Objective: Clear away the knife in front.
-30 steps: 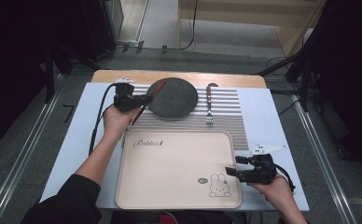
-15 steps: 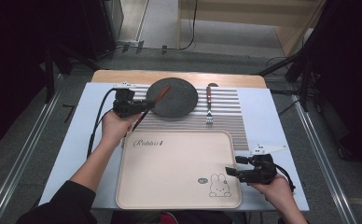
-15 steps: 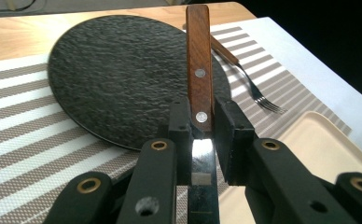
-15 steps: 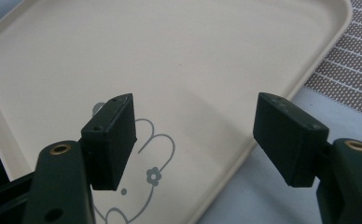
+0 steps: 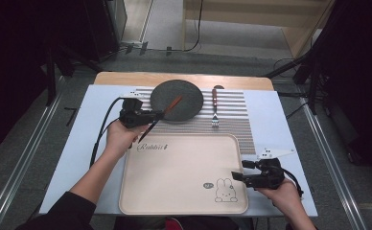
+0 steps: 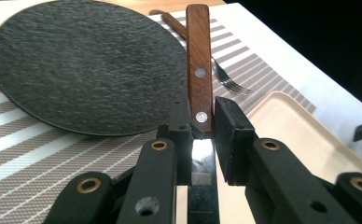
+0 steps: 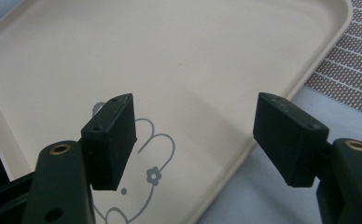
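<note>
While your left gripper (image 6: 202,122) has its jaws clamped on the knife (image 6: 199,65) at the handle-blade joint, holding it over the plate (image 5: 176,99) edge, your right gripper (image 7: 195,137) waits, jaws apart, above the tray (image 5: 184,163).

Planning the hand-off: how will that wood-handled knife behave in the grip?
The knife is probably stiff. The left hand-held gripper pinches it where handle meets glossy blade, so it may slip or pivot, its long handle sticking out over the dark plate.

grey floor (image 5: 232,33), wooden furniture (image 5: 251,14) beyond the table, dark surroundings.
</note>
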Available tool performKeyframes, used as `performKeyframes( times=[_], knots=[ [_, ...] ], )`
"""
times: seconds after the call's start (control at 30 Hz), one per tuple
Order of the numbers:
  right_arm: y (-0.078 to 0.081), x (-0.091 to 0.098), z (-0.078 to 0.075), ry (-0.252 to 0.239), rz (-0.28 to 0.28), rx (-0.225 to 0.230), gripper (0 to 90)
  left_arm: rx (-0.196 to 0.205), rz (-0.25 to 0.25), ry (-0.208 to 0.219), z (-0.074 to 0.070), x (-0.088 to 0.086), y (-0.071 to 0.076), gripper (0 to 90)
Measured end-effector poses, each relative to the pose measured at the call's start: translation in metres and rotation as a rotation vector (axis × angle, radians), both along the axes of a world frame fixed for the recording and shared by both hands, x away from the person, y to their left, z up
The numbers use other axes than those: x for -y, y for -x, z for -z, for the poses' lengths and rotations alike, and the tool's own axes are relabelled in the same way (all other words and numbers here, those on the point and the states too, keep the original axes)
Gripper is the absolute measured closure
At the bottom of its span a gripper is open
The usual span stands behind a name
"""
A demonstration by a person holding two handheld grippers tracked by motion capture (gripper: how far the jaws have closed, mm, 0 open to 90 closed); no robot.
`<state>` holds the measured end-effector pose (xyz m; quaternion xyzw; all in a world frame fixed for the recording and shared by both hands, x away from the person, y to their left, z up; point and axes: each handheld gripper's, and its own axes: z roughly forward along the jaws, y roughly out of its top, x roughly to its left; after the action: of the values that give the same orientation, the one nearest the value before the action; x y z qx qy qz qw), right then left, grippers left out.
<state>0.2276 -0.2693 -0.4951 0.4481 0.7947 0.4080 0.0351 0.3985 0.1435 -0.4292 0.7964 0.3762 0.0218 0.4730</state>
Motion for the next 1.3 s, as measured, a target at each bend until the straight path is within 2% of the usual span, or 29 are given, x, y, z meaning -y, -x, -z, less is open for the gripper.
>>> performKeyframes(
  times=[0.17,0.37,0.73,1.03,1.3],
  knots=[
    [0.000,0.000,0.000,-0.002,0.001,-0.001,28.9,-0.004,0.020,-0.001,0.000,0.000,0.008,77.0],
    [0.000,-0.001,0.000,0.000,-0.007,-0.001,29.0,-0.028,0.058,0.000,0.003,0.000,0.016,77.0],
    [0.000,0.000,0.000,-0.002,-0.005,-0.002,28.9,-0.042,0.093,0.000,0.005,-0.001,0.028,77.0],
    [0.000,0.000,0.000,-0.003,-0.005,-0.001,28.9,-0.056,0.117,0.019,0.006,-0.005,0.036,77.0],
    [0.001,0.000,0.000,-0.002,-0.007,0.001,28.9,-0.057,0.147,0.003,0.009,-0.005,0.047,76.9]
  ],
)
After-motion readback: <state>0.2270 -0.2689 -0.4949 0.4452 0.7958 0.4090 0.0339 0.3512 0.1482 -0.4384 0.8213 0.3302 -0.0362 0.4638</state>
